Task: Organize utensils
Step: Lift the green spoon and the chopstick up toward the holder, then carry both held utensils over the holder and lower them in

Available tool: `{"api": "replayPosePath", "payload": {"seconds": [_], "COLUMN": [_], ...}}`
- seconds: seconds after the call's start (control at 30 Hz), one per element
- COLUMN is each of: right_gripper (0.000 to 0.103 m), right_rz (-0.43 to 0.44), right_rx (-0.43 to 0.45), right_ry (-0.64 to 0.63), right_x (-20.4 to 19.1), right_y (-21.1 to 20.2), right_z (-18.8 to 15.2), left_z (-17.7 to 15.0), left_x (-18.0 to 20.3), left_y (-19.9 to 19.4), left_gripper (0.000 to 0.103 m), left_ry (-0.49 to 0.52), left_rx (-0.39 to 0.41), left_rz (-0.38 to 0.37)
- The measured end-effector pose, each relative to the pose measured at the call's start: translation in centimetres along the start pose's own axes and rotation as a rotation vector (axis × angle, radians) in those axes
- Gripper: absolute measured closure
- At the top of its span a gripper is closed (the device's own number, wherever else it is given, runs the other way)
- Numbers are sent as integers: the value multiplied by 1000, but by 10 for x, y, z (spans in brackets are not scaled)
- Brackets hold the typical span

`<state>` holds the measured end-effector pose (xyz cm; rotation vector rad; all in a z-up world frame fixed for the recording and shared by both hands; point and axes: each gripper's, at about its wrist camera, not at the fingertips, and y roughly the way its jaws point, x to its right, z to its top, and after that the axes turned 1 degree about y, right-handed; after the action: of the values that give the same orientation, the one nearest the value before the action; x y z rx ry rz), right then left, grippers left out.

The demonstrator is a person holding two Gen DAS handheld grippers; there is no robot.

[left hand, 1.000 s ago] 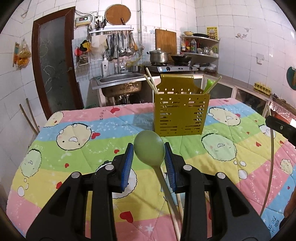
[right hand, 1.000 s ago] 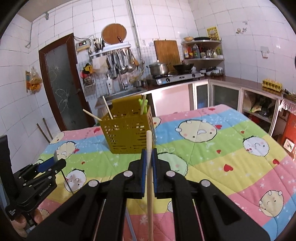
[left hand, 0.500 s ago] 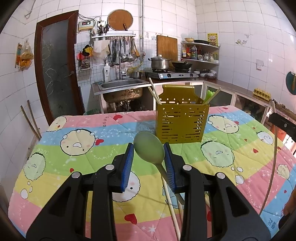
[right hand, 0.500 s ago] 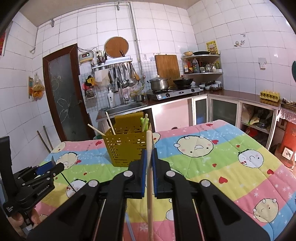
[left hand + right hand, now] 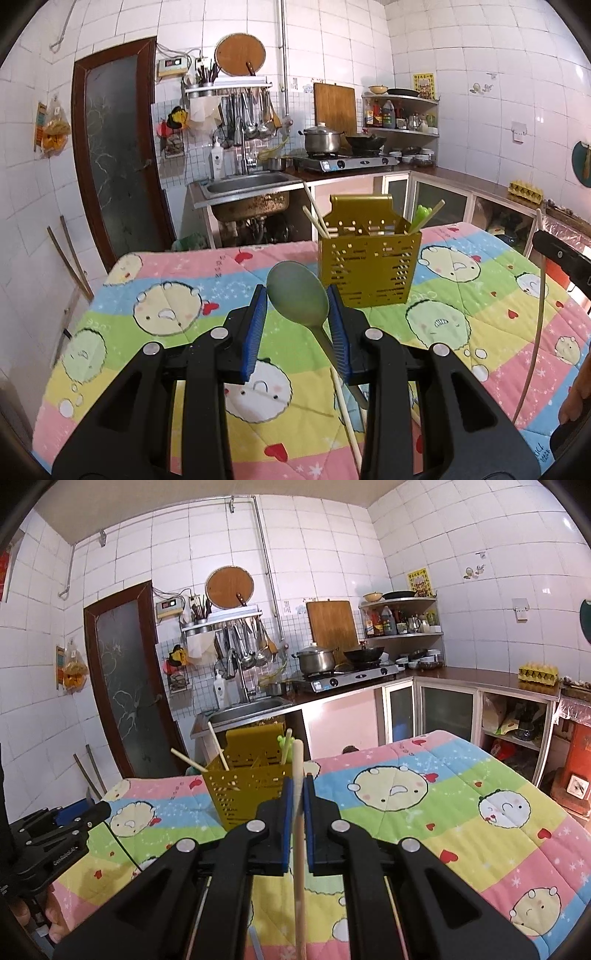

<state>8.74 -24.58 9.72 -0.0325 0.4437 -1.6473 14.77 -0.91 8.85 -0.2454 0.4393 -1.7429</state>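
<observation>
A yellow perforated utensil caddy (image 5: 370, 266) stands on the quilt-covered table and holds several chopsticks and a green utensil; it also shows in the right wrist view (image 5: 246, 787). My left gripper (image 5: 297, 299) is shut on a grey-green spoon (image 5: 297, 297), bowl up, held above the table just short of the caddy. My right gripper (image 5: 298, 794) is shut on a pale wooden chopstick (image 5: 298, 834) that points upward, in front of the caddy. The right gripper's chopstick shows at the right edge of the left wrist view (image 5: 536, 325).
A loose chopstick (image 5: 345, 410) lies on the colourful quilt (image 5: 155, 332) under the left gripper. The left gripper appears at the left edge of the right wrist view (image 5: 55, 834). Behind the table are a sink (image 5: 247, 184), a stove with pots and cabinets.
Both grippers have risen and tilted up, so the caddy sits lower and smaller in both views. Each keeps hold of its utensil.
</observation>
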Motion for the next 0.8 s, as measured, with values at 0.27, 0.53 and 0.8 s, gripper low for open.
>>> {"api": "replayPosePath", "payload": {"seconds": [0.27, 0.53, 0.8], "right_gripper": [97, 97, 97], "right_rz": [3, 18, 42], "right_rx": [22, 44, 80], "right_ry": [0, 5, -4], "right_x": [-3, -8, -23], "right_y": [16, 37, 58], "right_z": [20, 44, 70], "left_z": [27, 55, 84], "left_x": [2, 5, 0], "left_y": [0, 7, 17], "left_gripper": [71, 71, 71], "left_ry": [11, 10, 3], "left_rx": [39, 63, 91], "left_rz": [-9, -29, -29]}}
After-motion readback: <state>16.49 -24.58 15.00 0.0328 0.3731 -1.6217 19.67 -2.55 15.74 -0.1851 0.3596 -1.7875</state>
